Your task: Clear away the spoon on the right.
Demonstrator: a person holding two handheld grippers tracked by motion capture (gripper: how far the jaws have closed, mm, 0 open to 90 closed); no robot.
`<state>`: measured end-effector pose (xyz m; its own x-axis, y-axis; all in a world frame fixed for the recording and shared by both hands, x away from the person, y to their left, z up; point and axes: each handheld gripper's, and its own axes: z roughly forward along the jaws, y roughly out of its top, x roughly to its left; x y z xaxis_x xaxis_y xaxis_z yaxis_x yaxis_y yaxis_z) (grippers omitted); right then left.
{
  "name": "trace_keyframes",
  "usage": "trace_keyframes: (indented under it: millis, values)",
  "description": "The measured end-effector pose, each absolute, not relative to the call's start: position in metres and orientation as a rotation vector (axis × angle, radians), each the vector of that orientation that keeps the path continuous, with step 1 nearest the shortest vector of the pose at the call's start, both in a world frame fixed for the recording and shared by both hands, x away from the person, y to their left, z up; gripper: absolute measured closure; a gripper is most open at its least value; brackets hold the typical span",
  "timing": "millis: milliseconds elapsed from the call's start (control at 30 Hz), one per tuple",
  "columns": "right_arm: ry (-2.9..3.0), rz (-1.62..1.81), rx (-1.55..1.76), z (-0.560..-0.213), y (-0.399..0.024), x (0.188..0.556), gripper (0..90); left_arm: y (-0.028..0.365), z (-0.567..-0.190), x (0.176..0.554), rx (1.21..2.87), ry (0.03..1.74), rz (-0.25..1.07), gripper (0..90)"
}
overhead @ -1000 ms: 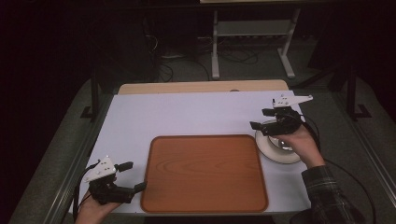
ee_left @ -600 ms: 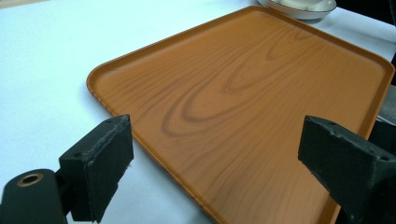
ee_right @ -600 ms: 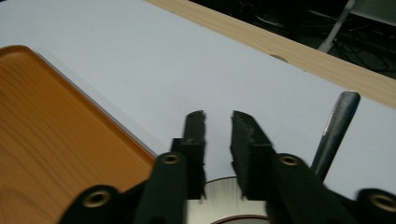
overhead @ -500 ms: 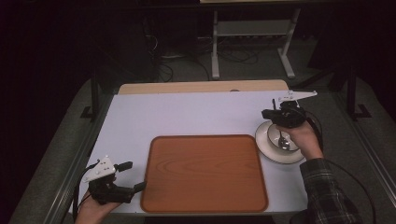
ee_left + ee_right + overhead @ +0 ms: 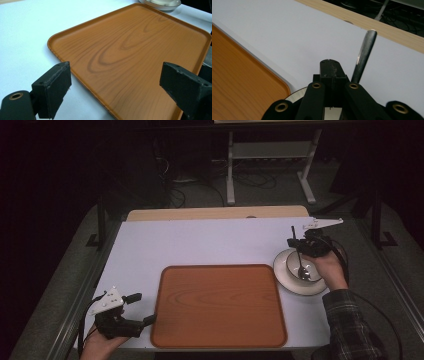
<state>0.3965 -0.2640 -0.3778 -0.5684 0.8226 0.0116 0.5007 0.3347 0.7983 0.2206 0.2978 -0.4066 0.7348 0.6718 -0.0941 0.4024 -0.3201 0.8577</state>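
The spoon (image 5: 301,265) stands steeply in a white bowl (image 5: 289,262) that sits on a plate (image 5: 300,289) near the right edge of the bench (image 5: 200,242), just beside the right rim of the wooden tray (image 5: 220,305). The right gripper (image 5: 299,243) has just been closing. Its fingers are together, and the handle rises close beside them. They seem pinched on it, though the contact itself is hidden.

The risks lie in that grip. If the pinch sits off to one side of the thin metal handle, the spoon could swing or slip out as it is lifted and drop back into the bowl. A sideways pull could drag the bowl across the plate or tip it. The bowl holds nothing but the spoon's end, as far as I can tell, and the tray is bare.

The left gripper (image 5: 142,307) rests at the tray's near left corner with its fingers wide apart, holding nothing.
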Motion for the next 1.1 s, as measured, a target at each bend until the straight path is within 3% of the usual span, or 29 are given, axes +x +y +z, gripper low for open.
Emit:
trace_keyframes:
  millis: [1100]
  values:
    - [2.131,1.023,1.29,-0.388,-0.292,0.395,89.3,0.298,-0.407,0.221,1.956,0.819,0.341,9.6]
